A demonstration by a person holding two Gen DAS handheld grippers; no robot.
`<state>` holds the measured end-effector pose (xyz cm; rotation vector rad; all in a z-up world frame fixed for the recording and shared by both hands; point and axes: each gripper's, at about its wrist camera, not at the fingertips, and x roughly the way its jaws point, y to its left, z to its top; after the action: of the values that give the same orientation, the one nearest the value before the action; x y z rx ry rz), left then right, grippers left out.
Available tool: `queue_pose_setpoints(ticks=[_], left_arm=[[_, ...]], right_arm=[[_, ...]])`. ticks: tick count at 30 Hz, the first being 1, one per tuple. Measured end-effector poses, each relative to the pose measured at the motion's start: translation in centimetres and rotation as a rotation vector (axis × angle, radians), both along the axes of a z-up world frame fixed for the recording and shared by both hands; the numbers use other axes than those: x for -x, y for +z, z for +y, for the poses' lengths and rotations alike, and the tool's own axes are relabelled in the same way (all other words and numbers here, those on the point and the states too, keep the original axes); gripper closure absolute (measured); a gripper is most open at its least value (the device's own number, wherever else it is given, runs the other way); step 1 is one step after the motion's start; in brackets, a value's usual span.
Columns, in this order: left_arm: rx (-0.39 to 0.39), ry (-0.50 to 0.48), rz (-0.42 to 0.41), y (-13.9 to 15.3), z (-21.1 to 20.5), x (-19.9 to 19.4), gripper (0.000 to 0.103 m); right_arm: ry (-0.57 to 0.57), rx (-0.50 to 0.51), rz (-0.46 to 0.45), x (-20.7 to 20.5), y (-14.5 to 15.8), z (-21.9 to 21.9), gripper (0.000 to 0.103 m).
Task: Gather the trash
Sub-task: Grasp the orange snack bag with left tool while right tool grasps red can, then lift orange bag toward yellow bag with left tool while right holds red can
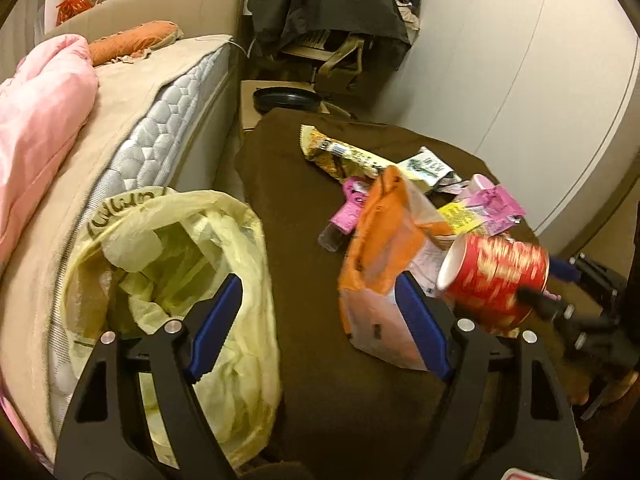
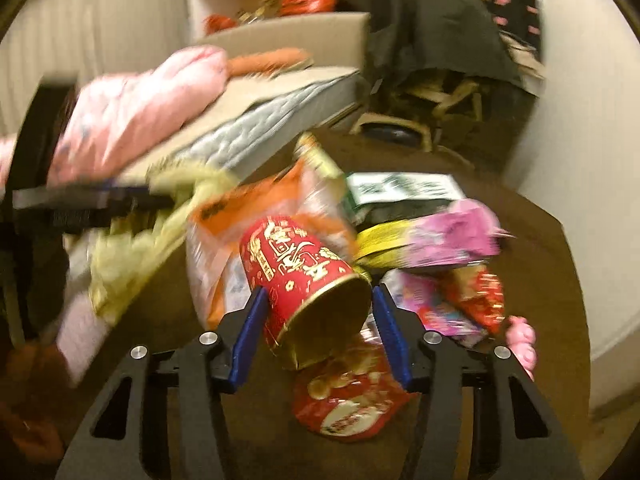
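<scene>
My right gripper (image 2: 318,308) is shut on a red paper cup (image 2: 304,280) with gold print, held tilted above the brown table; the cup also shows at the right of the left wrist view (image 1: 496,276). My left gripper (image 1: 320,312) is open and empty, between a yellow trash bag (image 1: 172,264) on its left and an orange snack bag (image 1: 380,248) by its right finger. More trash lies on the table: a yellow wrapper (image 1: 340,154), pink wrappers (image 1: 496,208) and a green-white packet (image 1: 428,166).
A bed with a grey mattress (image 1: 168,128) and pink quilt (image 1: 36,120) stands left of the brown-covered table (image 1: 320,360). A red snack packet (image 2: 344,404) lies under my right gripper. A dark pan (image 1: 286,98) and a chair with clothes (image 1: 328,20) stand behind.
</scene>
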<state>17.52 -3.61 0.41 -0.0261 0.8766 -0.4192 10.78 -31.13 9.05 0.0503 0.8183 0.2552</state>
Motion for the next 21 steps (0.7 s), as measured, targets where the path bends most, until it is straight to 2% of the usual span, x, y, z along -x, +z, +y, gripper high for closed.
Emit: queue_pose_setpoints(ticks=[4, 7, 9, 10, 11, 12, 15, 21], left_arm=[[-0.015, -0.026, 0.016, -0.9, -1.9, 0.3, 0.029], [-0.051, 0.001, 0.047, -2.4, -3.1, -0.2, 0.037], [-0.047, 0.022, 0.101, -3.7, -3.6, -0.7, 0.045], [-0.036, 0.019, 0.118, -4.0, -3.7, -0.8, 0.054], [-0.019, 0.008, 0.133, -4.3, -3.9, -0.8, 0.068], [-0.001, -0.01, 0.136, -4.2, -4.2, -0.6, 0.074], [-0.006, -0.036, 0.088, -3.1, -4.6, 0.6, 0.077], [0.031, -0.058, -0.019, 1.5, -2.6, 2.7, 0.079]], right_arm=[[-0.116, -0.062, 0.004, -0.2, 0.7, -2.9, 0.055], [-0.161, -0.092, 0.026, 0.2, 0.3, -4.0, 0.055], [-0.174, -0.105, 0.037, 0.6, 0.0, -4.5, 0.055], [-0.178, -0.101, 0.038, 0.8, -0.1, -4.6, 0.055], [-0.18, -0.097, 0.036, 1.1, -0.1, -4.7, 0.055], [-0.181, -0.088, 0.03, 1.4, 0.1, -4.7, 0.055], [-0.192, -0.061, 0.001, 1.8, 1.0, -4.7, 0.055], [-0.211, -0.031, -0.05, 1.5, 2.7, -4.8, 0.055]])
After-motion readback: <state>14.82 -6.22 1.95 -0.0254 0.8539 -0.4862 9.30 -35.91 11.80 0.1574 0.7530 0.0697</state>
